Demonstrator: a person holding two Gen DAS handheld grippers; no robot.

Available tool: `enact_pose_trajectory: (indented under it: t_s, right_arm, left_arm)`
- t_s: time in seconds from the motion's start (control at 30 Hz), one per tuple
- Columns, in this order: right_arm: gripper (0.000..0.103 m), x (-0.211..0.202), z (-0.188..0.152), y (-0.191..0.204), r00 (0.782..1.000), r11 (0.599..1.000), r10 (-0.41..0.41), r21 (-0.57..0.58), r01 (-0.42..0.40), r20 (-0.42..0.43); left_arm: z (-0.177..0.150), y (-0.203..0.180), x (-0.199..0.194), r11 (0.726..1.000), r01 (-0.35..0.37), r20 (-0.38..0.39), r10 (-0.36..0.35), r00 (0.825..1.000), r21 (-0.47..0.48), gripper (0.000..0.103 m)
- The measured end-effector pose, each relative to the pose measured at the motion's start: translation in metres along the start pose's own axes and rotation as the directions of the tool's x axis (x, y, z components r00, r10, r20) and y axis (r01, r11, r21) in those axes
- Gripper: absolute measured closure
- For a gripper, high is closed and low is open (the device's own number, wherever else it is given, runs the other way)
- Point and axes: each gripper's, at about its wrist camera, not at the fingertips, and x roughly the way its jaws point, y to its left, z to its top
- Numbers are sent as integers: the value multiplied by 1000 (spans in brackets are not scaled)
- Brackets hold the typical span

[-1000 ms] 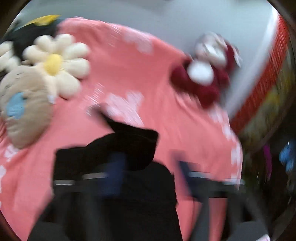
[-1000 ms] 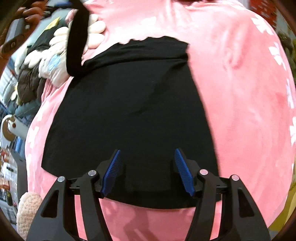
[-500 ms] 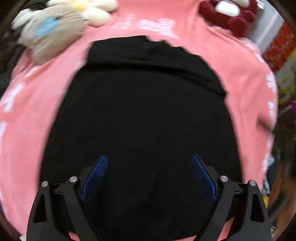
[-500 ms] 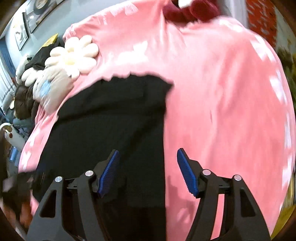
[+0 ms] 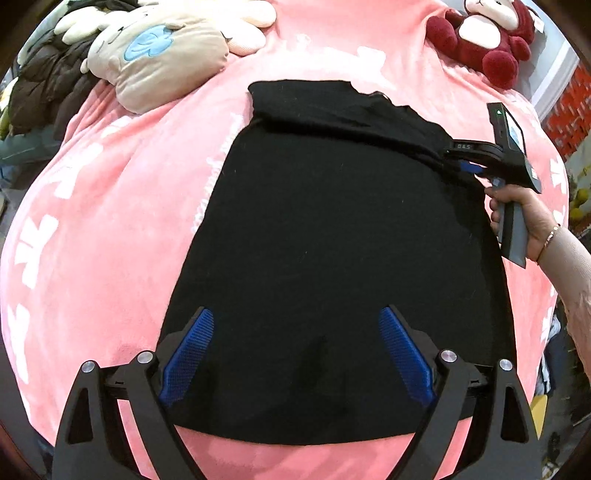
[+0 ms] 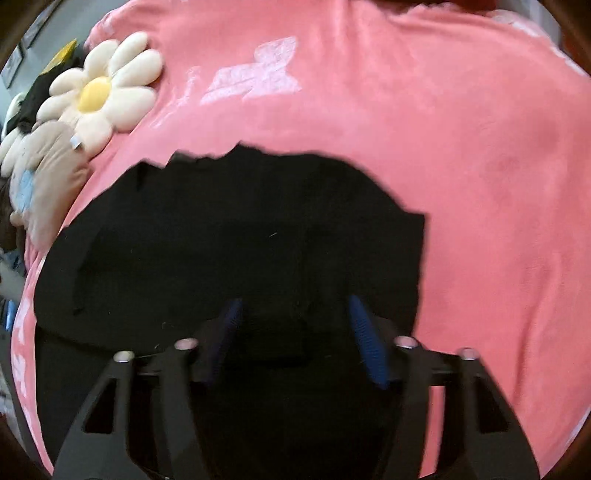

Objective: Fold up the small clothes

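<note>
A black garment [image 5: 332,240] lies flat on a pink blanket [image 5: 110,221], with a folded band along its far edge. My left gripper [image 5: 295,350] is open and empty, low over the garment's near hem. My right gripper [image 6: 295,332] is open right above the garment [image 6: 240,240] at its right side. In the left wrist view the right gripper [image 5: 467,162] sits at the garment's far right edge, fingers against the cloth.
A beige plush cushion [image 5: 159,51] and a daisy cushion [image 6: 99,88] lie at the far left of the blanket [image 6: 461,147]. A red plush toy [image 5: 484,33] sits at the far right. Dark clothes [image 5: 37,88] are piled at the left.
My left gripper let go of the black sleeve and dropped back over the near hem. My right gripper moved forward along the garment's right side to its far edge.
</note>
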Motion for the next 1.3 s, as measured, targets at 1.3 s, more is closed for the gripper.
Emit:
enact_pose_trajectory:
  t_s: [1.3]
  right_arm:
    - [97, -46, -29, -36, 997, 998, 2, 65, -7, 74]
  left_arm:
    - [7, -13, 0, 999, -17, 33, 15, 999, 44, 11]
